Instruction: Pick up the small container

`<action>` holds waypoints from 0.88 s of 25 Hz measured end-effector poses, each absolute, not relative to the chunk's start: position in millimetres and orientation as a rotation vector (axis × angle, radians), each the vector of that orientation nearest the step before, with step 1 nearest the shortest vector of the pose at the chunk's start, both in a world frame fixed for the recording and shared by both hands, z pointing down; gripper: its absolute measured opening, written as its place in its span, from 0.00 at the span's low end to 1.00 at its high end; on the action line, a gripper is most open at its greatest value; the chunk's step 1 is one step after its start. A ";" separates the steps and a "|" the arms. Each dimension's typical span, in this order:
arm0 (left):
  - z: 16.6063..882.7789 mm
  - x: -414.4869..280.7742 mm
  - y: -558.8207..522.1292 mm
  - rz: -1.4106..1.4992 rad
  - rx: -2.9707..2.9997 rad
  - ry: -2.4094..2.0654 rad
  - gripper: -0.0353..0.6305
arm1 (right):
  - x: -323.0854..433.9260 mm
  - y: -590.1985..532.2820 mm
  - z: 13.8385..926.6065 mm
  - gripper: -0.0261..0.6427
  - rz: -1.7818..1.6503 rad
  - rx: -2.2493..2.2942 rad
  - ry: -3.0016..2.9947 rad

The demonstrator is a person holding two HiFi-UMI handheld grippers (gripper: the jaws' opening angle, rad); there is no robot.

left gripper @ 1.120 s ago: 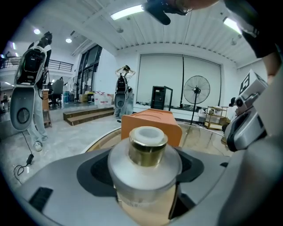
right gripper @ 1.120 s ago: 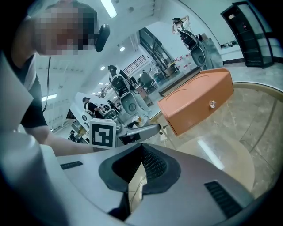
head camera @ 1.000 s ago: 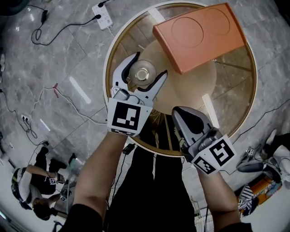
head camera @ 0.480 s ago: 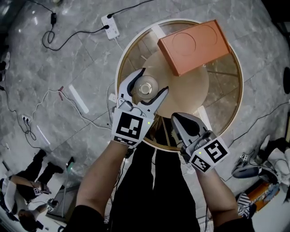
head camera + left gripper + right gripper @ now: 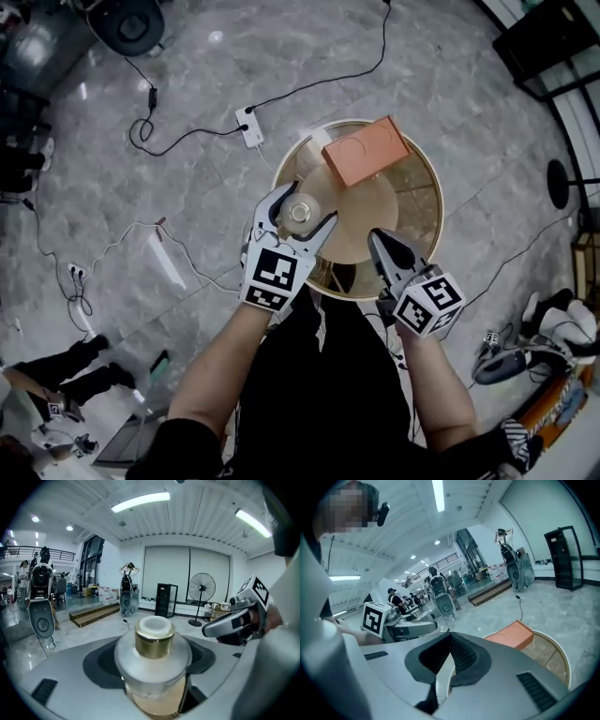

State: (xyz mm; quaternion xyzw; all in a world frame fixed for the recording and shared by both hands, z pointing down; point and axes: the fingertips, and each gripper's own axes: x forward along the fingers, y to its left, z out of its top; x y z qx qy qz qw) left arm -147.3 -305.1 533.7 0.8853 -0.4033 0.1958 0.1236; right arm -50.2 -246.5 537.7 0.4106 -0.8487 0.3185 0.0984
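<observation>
The small container [image 5: 300,212] is a clear glass jar with a gold cap [image 5: 154,641]. My left gripper [image 5: 307,203] is shut on it, one jaw on each side of the glass body, and holds it in the air above the left part of the round table [image 5: 427,225]. In the left gripper view the jar fills the gap between the jaws. My right gripper [image 5: 377,236] hovers to its right over the table's near edge, shut with nothing in it, its pads [image 5: 449,637] meeting at the tip.
An orange box [image 5: 366,150] lies on the far side of the table. A white power strip [image 5: 250,127] and cables trail over the marble floor to the left. People stand at the lower left [image 5: 56,384]. A fan [image 5: 201,590] stands in the room.
The table has shrunk far below in the head view while both grippers stay near the camera. The left gripper has risen with the jar between its jaws; the right one rose alongside.
</observation>
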 end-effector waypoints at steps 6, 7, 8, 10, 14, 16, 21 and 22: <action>441.0 -161.6 -240.5 0.581 2.618 -1.131 0.58 | -60.1 -192.3 438.6 0.06 0.860 1.274 -2.558; 431.9 -163.2 -232.8 0.591 2.616 -1.121 0.58 | -59.7 -183.4 429.6 0.06 0.859 1.277 -2.562; 424.3 -163.7 -225.3 0.601 2.613 -1.108 0.57 | -58.4 -174.5 422.3 0.06 0.863 1.279 -2.562; 411.9 -163.1 -211.5 0.619 2.610 -1.083 0.58 | -55.0 -159.0 411.2 0.06 0.868 1.282 -2.563; 391.2 -161.1 -192.1 0.628 2.606 -1.073 0.57 | -50.1 -140.8 392.0 0.06 0.856 1.288 -2.581; 380.6 -157.8 -187.4 0.632 2.605 -1.081 0.58 | -48.2 -137.0 380.9 0.06 0.847 1.277 -2.607; 358.4 -129.3 -182.1 0.630 2.595 -1.134 0.57 | -23.7 -136.9 356.5 0.06 0.801 1.193 -2.677; 354.2 -122.4 -180.9 0.632 2.591 -1.154 0.57 | -15.6 -137.2 351.3 0.06 0.794 1.174 -2.690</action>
